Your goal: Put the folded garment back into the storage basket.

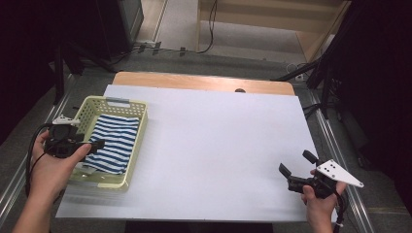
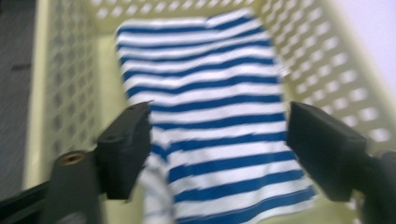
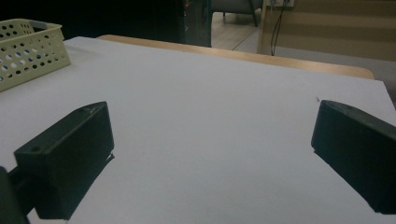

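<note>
With the folded blue-and-white striped cloth [image 2: 210, 116] lying in the pale yellow basket [image 1: 137, 145] at the tabletop's left edge, I judge placing done. My left gripper [image 2: 217, 149] hangs above it, jaws apart and empty; my right gripper [image 1: 297, 171] idles wide open near the front-right corner. Next I'd lift the left clear.

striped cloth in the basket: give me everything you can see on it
The striped cloth is soft fabric in blue and white bands, folded into a rough rectangle. It lies flat on the floor of the pale yellow perforated basket at the table's left side, covering most of the floor, its stripes running across the basket's width. Its near edge looks slightly rumpled. The left hand-held gripper hangs just above its near end with jaws open, the pads clear of the fabric. Nothing else lies on it.
</note>
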Available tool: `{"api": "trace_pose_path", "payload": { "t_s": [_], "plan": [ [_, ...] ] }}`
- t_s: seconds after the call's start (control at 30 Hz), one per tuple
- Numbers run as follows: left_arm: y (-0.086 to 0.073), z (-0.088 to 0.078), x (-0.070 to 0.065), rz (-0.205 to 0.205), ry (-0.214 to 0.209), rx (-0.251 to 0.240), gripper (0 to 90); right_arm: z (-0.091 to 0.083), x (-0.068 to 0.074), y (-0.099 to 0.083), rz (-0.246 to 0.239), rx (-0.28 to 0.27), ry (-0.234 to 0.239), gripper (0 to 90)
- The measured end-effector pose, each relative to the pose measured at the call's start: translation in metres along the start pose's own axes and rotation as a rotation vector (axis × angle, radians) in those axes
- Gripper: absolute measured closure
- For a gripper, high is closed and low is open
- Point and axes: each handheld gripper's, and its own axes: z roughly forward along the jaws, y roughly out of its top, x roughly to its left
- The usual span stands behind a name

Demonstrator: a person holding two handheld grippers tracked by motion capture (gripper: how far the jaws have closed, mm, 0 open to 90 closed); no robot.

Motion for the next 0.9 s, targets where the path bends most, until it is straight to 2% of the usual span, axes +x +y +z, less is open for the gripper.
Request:
{"api": "trace_pose_path", "payload": {
  "t_s": [0.03,0.1,0.2,0.27,0.33,0.9],
  "plan": [
    [0.000,-0.002,-0.002,0.009,-0.023,-0.025,9.8,0.000,-0.001,0.000,0.000,-0.001,-0.002,0.0],
    [0.001,-0.006,-0.008,0.005,-0.068,-0.084,9.0,-0.001,-0.001,0.000,-0.001,-0.001,-0.002,0.0],
    [0.002,-0.009,-0.017,0.003,-0.096,-0.154,9.0,-0.001,-0.002,0.000,-0.001,-0.003,-0.005,0.0],
    [0.002,-0.010,-0.024,0.022,-0.082,-0.184,8.7,-0.002,-0.002,0.001,-0.007,-0.004,-0.007,0.0],
    [0.002,-0.009,-0.030,0.043,-0.116,-0.214,0.9,-0.003,-0.002,0.001,-0.011,-0.003,-0.009,0.0],
    [-0.003,-0.007,-0.087,0.093,-0.232,-0.387,0.0,-0.008,-0.005,0.004,0.002,-0.010,-0.018,0.0]
  ]
}}
